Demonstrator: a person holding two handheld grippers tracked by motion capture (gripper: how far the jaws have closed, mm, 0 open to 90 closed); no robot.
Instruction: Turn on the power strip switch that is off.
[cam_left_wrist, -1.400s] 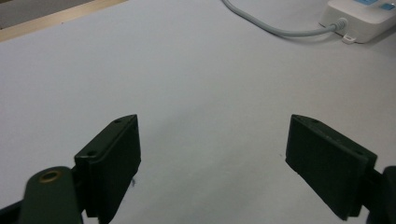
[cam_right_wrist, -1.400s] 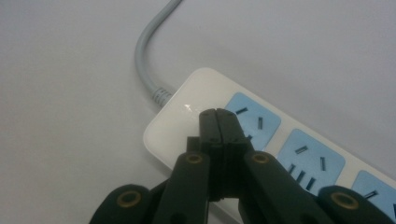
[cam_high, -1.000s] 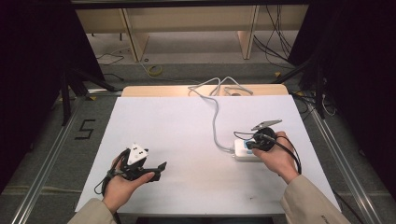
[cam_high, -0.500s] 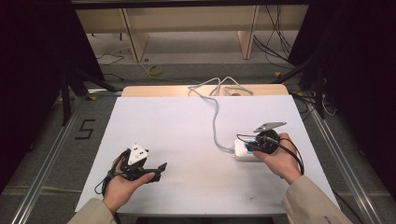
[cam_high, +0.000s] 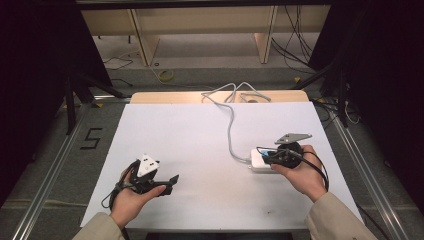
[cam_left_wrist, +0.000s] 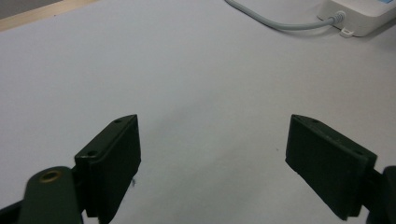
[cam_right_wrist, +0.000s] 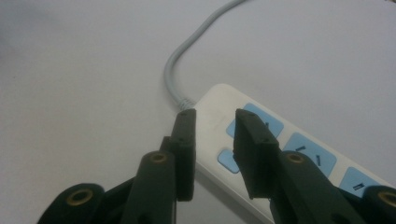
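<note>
A white power strip (cam_high: 257, 161) with blue socket faces lies on the right side of the white table (cam_high: 190, 135). Its grey cable (cam_high: 231, 125) runs toward the far edge. My right gripper (cam_high: 266, 156) hovers over the strip's cable end. In the right gripper view its jaws stand a narrow gap apart just above the power strip (cam_right_wrist: 308, 135), with nothing between them and the cable (cam_right_wrist: 172, 70) ahead. My left gripper (cam_high: 170, 183) rests near the front left, its jaws wide open. In the left gripper view, the left gripper (cam_left_wrist: 214, 121) has bare table between its jaws, with the power strip (cam_left_wrist: 364, 16) far off.
The cable loops off the table's wooden back edge (cam_high: 175, 96). Metal rails (cam_high: 50, 165) run along both sides on the floor. A tape mark shaped like a 5 (cam_high: 91, 138) lies on the floor at left. Shelving legs (cam_high: 140, 40) stand behind the table.
The right hand has shifted very slightly over the power strip. The left hand and its gripper have stayed where they were.
</note>
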